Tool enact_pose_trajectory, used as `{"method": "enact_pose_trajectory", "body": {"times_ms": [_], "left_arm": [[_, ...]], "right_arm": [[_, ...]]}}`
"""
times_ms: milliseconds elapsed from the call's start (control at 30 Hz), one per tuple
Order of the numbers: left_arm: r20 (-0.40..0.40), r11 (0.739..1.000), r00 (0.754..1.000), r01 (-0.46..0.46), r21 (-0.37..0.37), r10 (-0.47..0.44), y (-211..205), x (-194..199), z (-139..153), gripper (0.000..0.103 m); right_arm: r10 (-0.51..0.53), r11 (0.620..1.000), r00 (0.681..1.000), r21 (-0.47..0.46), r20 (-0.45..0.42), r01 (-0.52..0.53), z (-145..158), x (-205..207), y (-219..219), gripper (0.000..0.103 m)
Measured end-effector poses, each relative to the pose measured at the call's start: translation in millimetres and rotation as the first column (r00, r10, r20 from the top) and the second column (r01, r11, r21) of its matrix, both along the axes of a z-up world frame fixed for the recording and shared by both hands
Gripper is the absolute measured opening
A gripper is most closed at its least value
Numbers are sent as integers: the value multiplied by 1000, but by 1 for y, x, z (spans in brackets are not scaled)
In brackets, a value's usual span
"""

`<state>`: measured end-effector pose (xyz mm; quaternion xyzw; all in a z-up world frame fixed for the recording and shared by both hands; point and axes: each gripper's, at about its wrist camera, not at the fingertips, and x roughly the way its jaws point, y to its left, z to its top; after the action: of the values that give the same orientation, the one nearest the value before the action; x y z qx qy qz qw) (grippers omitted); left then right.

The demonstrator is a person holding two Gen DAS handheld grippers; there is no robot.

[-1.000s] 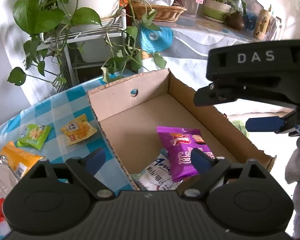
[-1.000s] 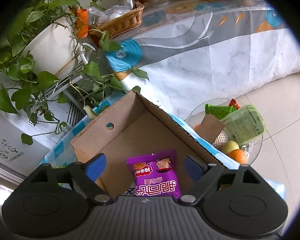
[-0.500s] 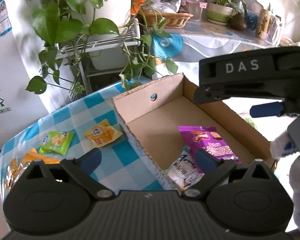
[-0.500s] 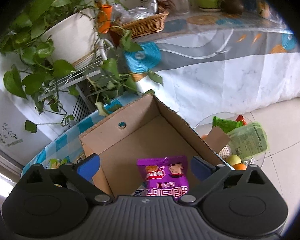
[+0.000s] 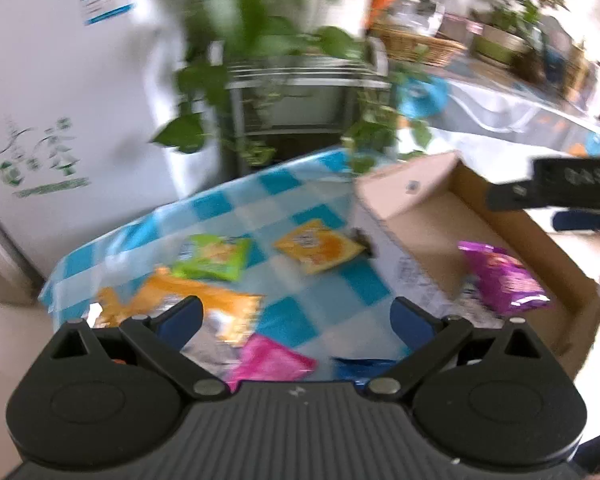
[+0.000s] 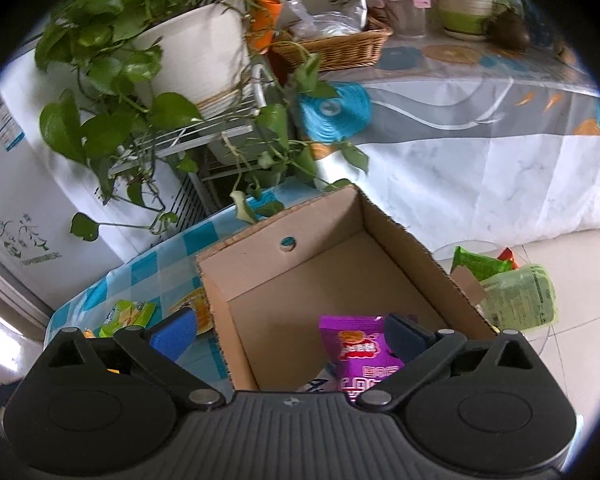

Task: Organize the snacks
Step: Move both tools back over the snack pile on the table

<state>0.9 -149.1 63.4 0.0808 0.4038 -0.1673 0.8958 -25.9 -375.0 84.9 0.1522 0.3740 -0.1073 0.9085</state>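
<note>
1. My left gripper (image 5: pixel 296 320) is spread wide with nothing between its fingers, over the checked tablecloth (image 5: pixel 288 204).
2. My right gripper (image 6: pixel 290 334) hovers over the cardboard box (image 6: pixel 404 240), its jaws opening and gripping nothing.
3. The purple snack packet (image 6: pixel 360 350) lies inside the box.
4. Green (image 5: pixel 212 256), yellow (image 5: pixel 316 246), orange (image 5: pixel 204 300) and pink (image 5: pixel 270 362) packets lie on the cloth.

A white fridge (image 6: pixel 28 184) with green markings stands at the left. Just beside it, to the right, a metal rack (image 6: pixel 204 128) carries a big white pot (image 6: pixel 196 52) of trailing green leaves. Right of the rack, a long counter under a grey, white and blue cloth (image 6: pixel 460 128) holds a wicker basket (image 6: pixel 336 46) and a small potted plant (image 6: pixel 466 12). Pale floor tiles (image 6: pixel 572 264) lie below the cloth in daylight.
</note>
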Motion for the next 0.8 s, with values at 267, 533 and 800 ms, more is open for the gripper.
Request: {"method": "enact_pose_trajectory", "body": {"times_ms": [267, 533, 800], "left_arm": [[-43, 986, 986, -162, -40, 160, 75, 32, -2, 100], [-131, 967, 963, -245, -72, 234, 108, 50, -28, 100], [-246, 946, 928, -309, -95, 279, 108, 53, -50, 100]], "right_arm": [[118, 993, 993, -22, 28, -117, -1, 6, 27, 103], [304, 953, 952, 1, 8, -305, -8, 4, 64, 103], [402, 912, 911, 123, -88, -391, -28, -4, 99, 103]]}}
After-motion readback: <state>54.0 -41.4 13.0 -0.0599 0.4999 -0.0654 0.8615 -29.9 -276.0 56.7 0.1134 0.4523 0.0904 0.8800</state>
